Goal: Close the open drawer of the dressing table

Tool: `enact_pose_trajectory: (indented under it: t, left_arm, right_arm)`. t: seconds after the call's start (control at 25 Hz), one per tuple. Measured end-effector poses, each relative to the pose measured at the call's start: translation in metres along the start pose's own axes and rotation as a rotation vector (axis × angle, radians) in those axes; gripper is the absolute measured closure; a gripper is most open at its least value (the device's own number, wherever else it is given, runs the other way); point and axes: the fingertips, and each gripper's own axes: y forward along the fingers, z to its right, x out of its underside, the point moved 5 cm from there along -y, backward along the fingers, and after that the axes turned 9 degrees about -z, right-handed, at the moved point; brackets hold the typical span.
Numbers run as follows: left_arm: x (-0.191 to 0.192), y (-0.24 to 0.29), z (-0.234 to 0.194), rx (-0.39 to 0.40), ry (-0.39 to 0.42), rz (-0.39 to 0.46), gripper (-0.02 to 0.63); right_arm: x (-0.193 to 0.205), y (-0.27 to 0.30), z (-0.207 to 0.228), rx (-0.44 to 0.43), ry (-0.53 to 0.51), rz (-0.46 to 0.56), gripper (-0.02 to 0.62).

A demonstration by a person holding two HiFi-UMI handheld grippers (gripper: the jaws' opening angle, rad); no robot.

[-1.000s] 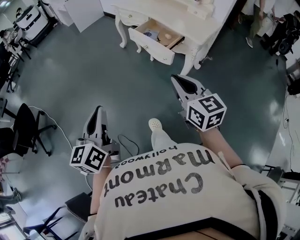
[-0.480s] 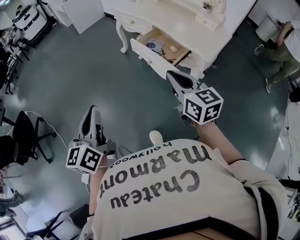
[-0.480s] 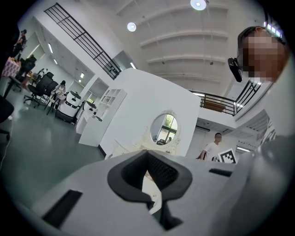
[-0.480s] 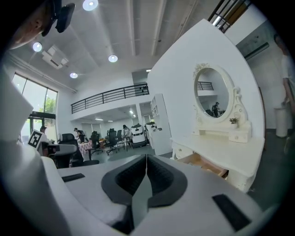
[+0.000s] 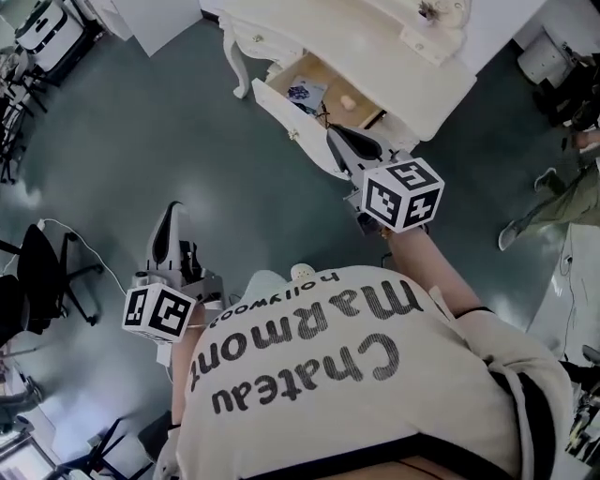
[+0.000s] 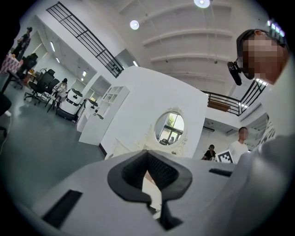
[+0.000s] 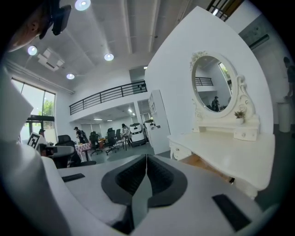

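Note:
The cream dressing table [image 5: 398, 80] stands at the top of the head view, and its drawer [image 5: 284, 114] is pulled out toward me, showing its wooden inside and a few small items. My right gripper [image 5: 336, 137] is shut and empty; its tip overlaps the right end of the drawer front, and whether they touch I cannot tell. In the right gripper view, the right gripper [image 7: 146, 157] has the dressing table top [image 7: 226, 156] and oval mirror [image 7: 213, 87] just to its right. My left gripper [image 5: 172, 208] is shut and empty over the floor, well left of the drawer. The left gripper [image 6: 148, 153] points level toward the mirror [image 6: 169, 126].
A black office chair [image 5: 42, 272] and floor cables lie at the left. A white cabinet [image 5: 164, 23] stands at the top left. A person's legs [image 5: 553, 192] show at the right edge. Grey-green floor lies between me and the table.
I have walked toward the dressing table, so it and the drawer have drawn closer. Both grippers moved forward with me; the right tip went from short of the drawer to over its front.

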Motion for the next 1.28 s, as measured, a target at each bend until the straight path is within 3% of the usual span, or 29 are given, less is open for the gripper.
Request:
enact_pose_trajectory:
  t: [0.4,0.68,1.0,1.28]
  left_arm:
    - [-0.006,0.056,-0.045,0.064,-0.005,-0.103,0.598]
    - [-0.06,0.122,-0.108,0.163,0.031,-0.19,0.598]
    - [-0.111,0.186,-0.175,0.269,0.07,-0.232,0.598]
    - [-0.123,0.202,-0.212,0.314,0.062,-0.268,0.598]
  right_arm:
    - [0.066,0.062,0.019,0.059,0.133,-0.181,0.565]
    - [0.1,0.114,0.028,0.205,0.252,-0.289,0.565]
    - [0.131,0.157,0.04,0.393,0.617,-0.236,0.563]
    - [0.146,0.175,0.042,0.528,0.758,-0.203,0.555]
